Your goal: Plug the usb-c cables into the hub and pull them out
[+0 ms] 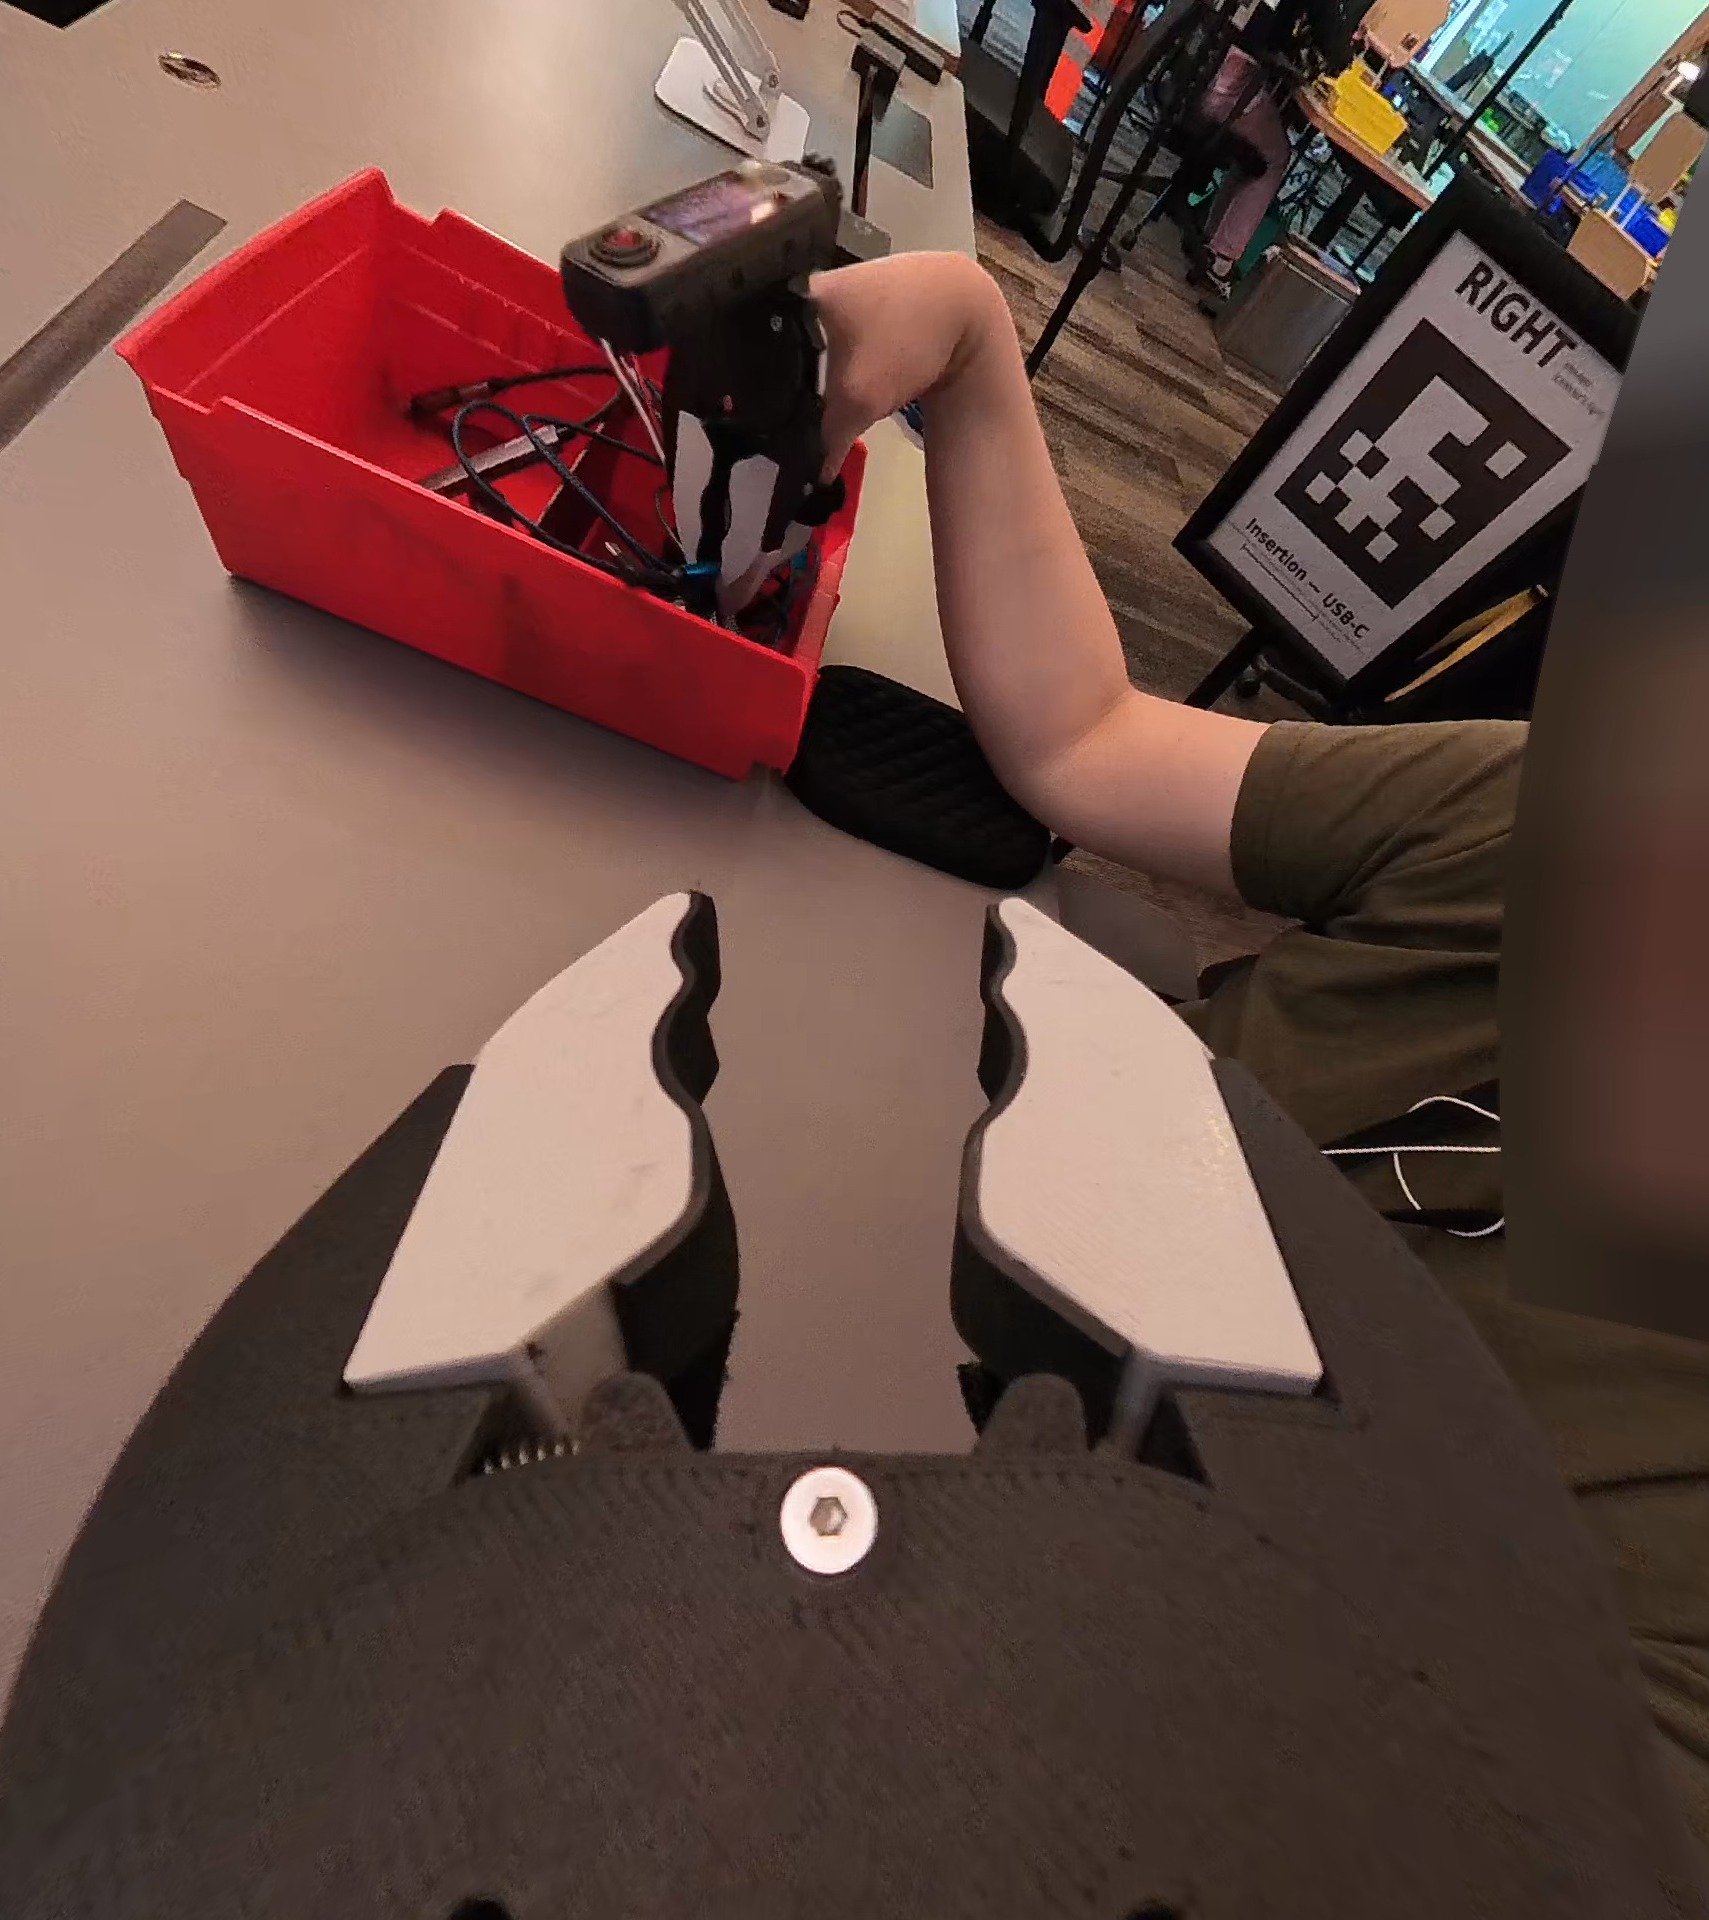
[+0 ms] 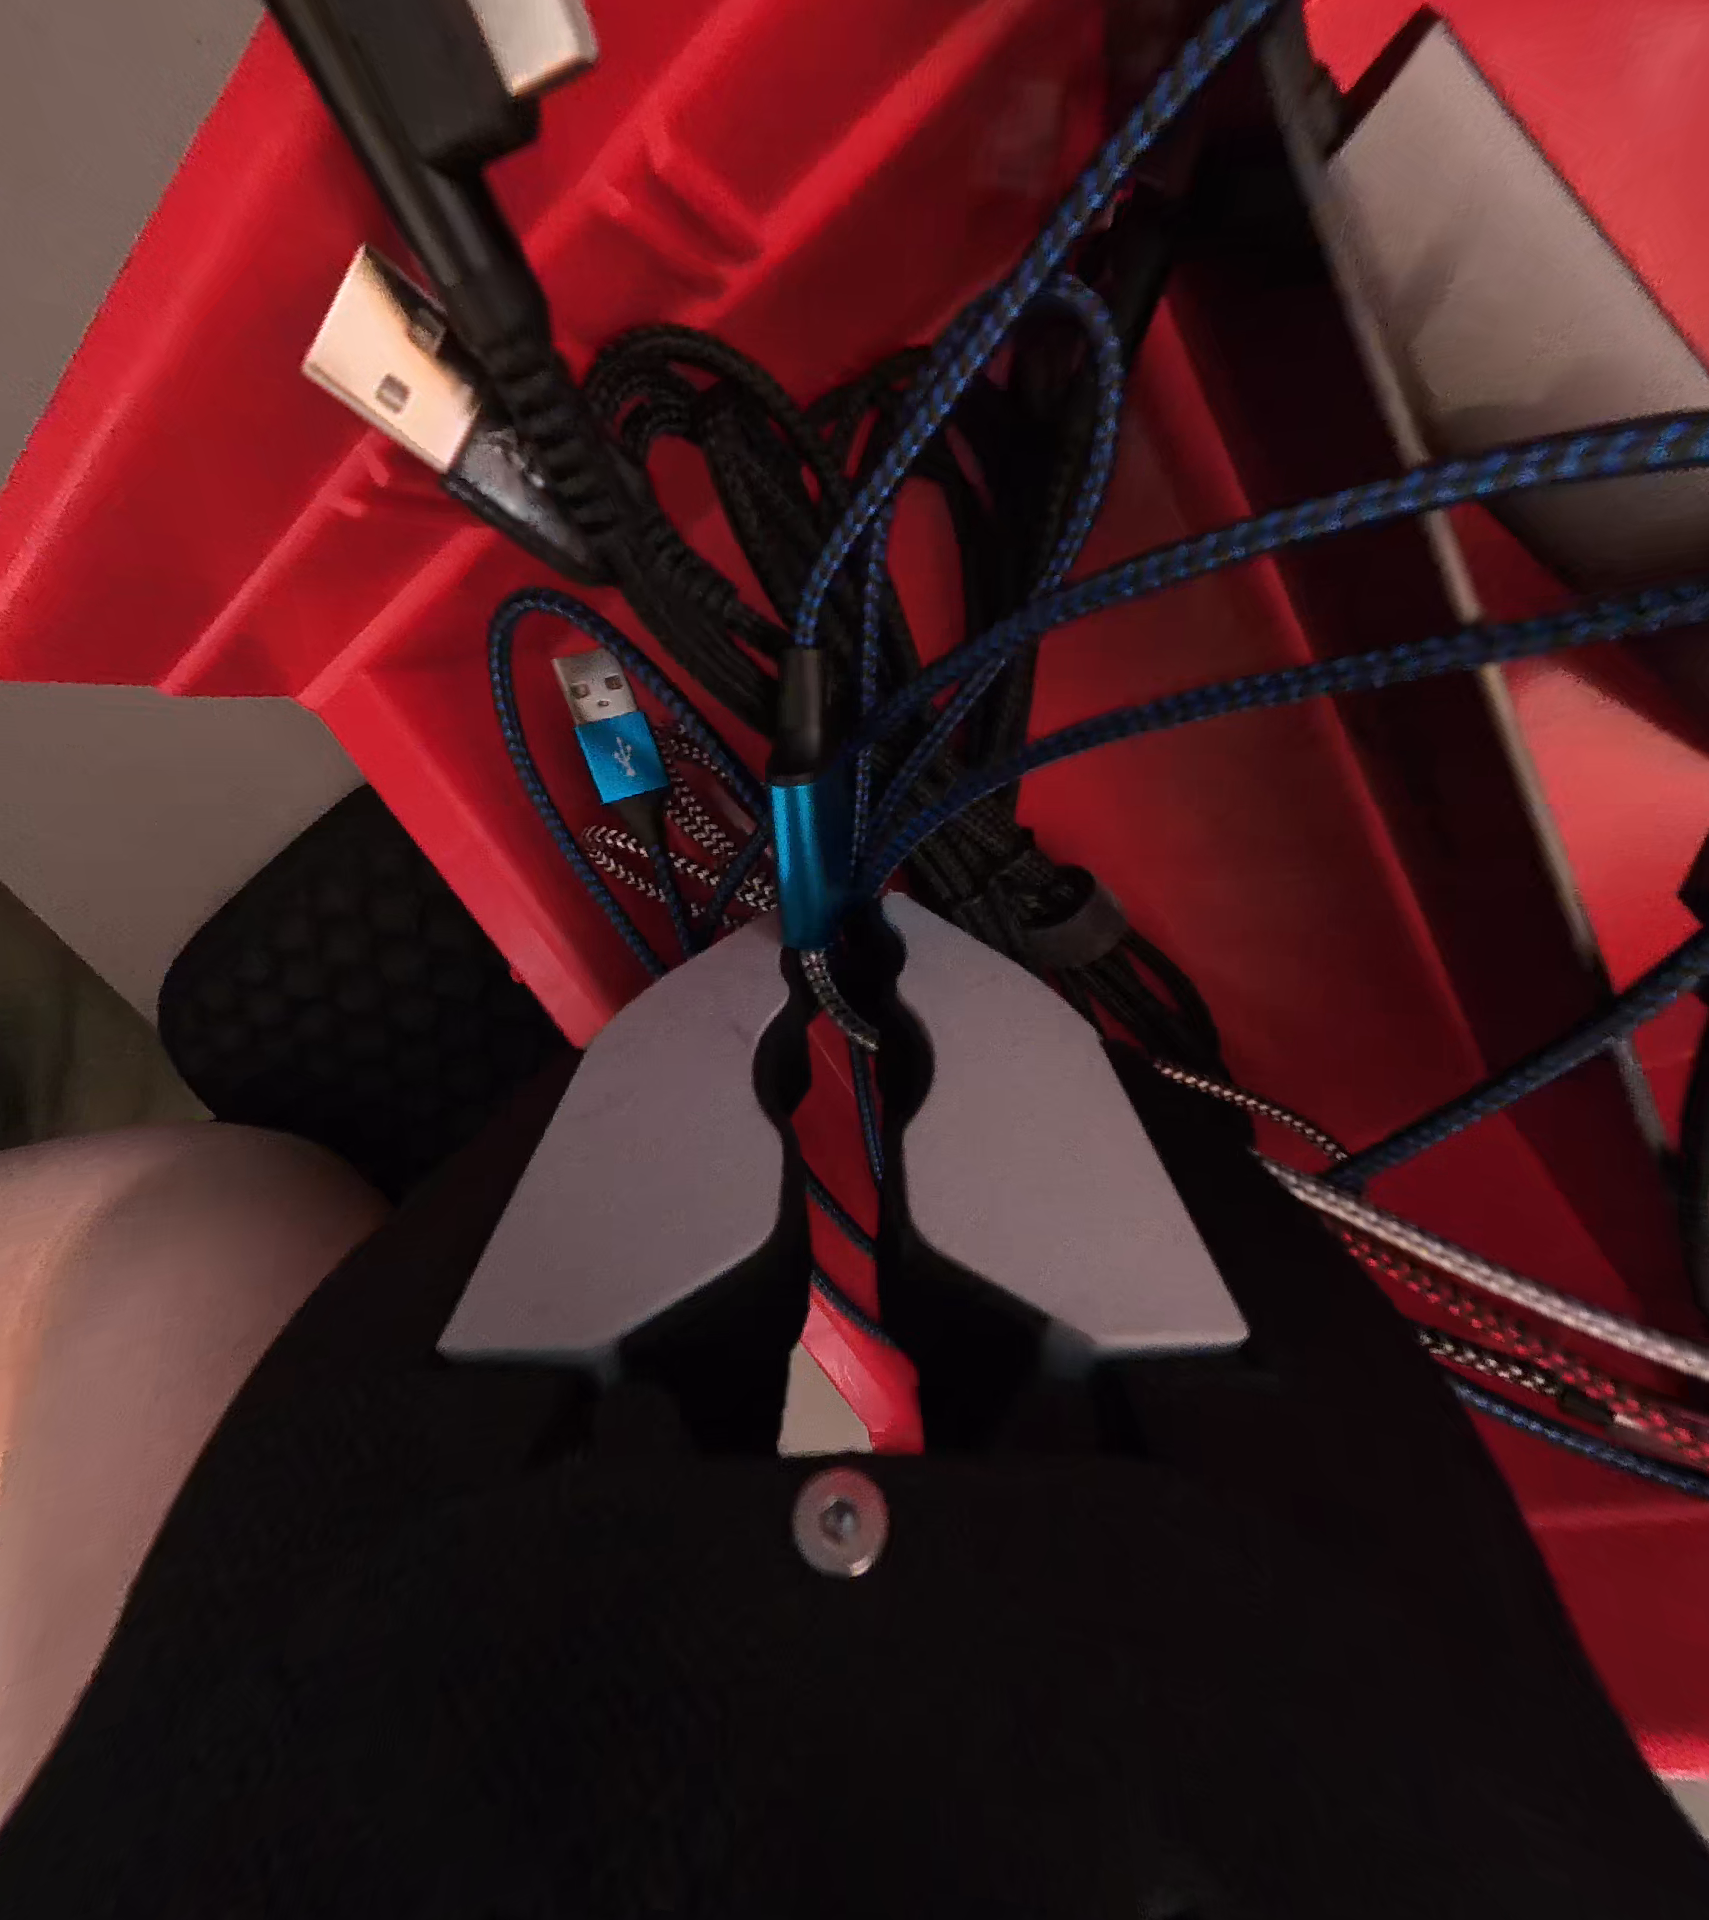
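Observation:
My left gripper (image 1: 848,914) is open and empty, just above the grey table (image 1: 206,935), short of the red bin (image 1: 476,623). My right gripper (image 1: 741,592) reaches down into the bin's near right corner. In the right wrist view the right gripper (image 2: 834,930) is shut on the end of a blue metal cable plug (image 2: 803,852) with a blue-black braided cable (image 2: 1245,540). A grey hub (image 2: 1515,343) lies in the bin at the upper right; it also shows in the left wrist view (image 1: 502,459). The plug's tip is hidden between the fingertips.
The bin (image 2: 206,468) holds a tangle of black, blue and red-white braided cables, with USB-A plugs (image 2: 393,384) and a blue one (image 2: 611,743) at its left. A black pad (image 1: 912,779) lies beside the bin. A person's arm (image 1: 1016,623) and a framed sign (image 1: 1401,457) are to the right. There is about 35 centimeters between the tips of the two grippers.

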`<state>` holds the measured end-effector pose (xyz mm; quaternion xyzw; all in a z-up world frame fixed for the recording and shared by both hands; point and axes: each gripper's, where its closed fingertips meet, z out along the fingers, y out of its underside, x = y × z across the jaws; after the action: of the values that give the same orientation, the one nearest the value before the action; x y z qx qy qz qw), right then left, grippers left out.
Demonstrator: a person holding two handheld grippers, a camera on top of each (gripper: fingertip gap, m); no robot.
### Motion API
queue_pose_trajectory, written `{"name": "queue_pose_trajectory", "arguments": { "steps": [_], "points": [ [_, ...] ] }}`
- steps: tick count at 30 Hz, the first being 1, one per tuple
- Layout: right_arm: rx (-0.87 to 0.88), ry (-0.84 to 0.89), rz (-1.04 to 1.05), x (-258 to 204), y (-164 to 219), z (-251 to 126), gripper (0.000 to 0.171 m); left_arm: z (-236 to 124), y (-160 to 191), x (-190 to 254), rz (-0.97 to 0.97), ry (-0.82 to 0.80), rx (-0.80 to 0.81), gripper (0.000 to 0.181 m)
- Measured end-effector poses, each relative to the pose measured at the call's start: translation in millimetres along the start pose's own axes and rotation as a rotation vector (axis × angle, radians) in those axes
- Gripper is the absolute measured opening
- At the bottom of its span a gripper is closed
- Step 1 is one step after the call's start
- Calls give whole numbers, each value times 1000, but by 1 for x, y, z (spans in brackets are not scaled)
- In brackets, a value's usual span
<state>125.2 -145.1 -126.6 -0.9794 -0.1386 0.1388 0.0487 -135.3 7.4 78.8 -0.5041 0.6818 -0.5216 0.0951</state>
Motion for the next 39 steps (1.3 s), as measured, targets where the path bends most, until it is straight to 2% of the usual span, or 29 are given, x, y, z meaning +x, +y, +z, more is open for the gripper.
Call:
{"name": "queue_pose_trajectory", "arguments": {
  "steps": [3, 8, 11, 15, 17, 19, 21, 23, 25, 28, 31, 36, 39],
  "points": [
    [6, -26, 51, 1, -1, -4, 14, 3, 2, -1, -6, 3, -15, 48],
    [135, -22, 76, 1, -6, -23, 35, 0, 2, -1, -7, -6, -10, 48],
    [202, 93, 135, 15, 0, -45, 42, -10, 4, -6, -14, -42, -11, 48],
    [349, 332, 184, 33, 8, -93, 42, -49, 11, -35, -57, -242, 11, 48],
    [456, 475, 251, 46, 12, -123, 42, -80, 11, -55, -107, -388, 76, 48],
    [516, 600, 443, 68, 30, -149, 43, -133, 30, -98, -229, -743, 90, 47],
    [524, 588, 625, 82, 50, -149, 45, -200, 67, -130, -365, -1116, 38, 53],
    [452, 517, 691, 87, 66, -129, 44, -248, 106, -142, -499, -1312, -6, 60],
    [336, 456, 713, 89, 82, -105, 44, -269, 144, -145, -671, -1310, -22, 71],
    [279, 394, 702, 94, 84, -86, 43, -272, 193, -146, -899, -1173, -23, 77],
    [274, 356, 696, 98, 73, -78, 42, -267, 215, -153, -1013, -1043, 21, 75],
    [134, 256, 772, 98, 81, -45, 32, -275, 246, -160, -1100, -1088, -64, 72],
    [178, 73, 821, 91, 69, -33, 10, -269, 255, -162, -1130, -1048, -92, 71]
  ]
}}
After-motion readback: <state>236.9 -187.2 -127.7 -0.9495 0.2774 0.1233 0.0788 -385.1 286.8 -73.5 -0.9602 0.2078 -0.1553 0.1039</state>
